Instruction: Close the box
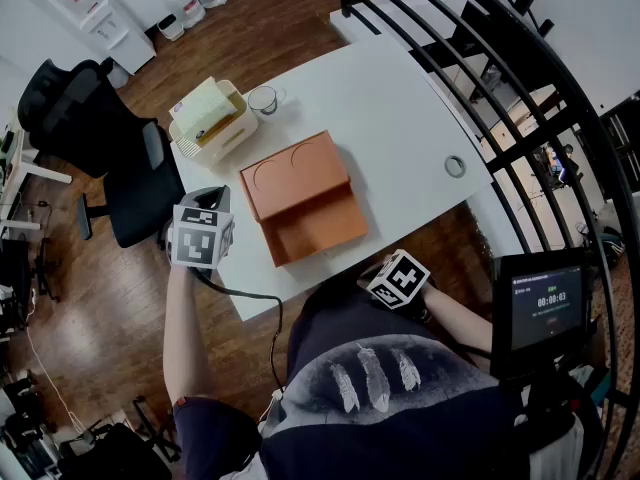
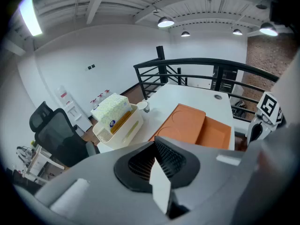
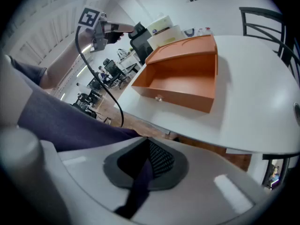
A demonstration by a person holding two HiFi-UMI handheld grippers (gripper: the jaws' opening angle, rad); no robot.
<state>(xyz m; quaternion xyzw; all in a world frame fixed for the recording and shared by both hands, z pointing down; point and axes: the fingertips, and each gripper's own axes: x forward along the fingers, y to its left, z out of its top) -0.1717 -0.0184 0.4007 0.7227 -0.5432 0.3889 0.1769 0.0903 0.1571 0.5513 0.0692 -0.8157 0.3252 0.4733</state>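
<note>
Both closed — L tongs [image 2: 157,167], R tongs [image 3: 149,161] — box [image 1: 305,200] inside partly hidden.

orange box [image 1: 305,203], white table [image 1: 400,98], black chair [image 1: 75,113], cream basket [image 1: 228,136] — brown wooden floor [image 1: 280,18]

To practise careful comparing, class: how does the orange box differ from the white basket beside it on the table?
The orange box is low and lies open with its lid swung back; the white basket is taller and open-topped. The orange box is empty; the white basket holds a pale packet. The orange box sits at the near edge, the white basket at a far corner. Both rest on the white table.
</note>
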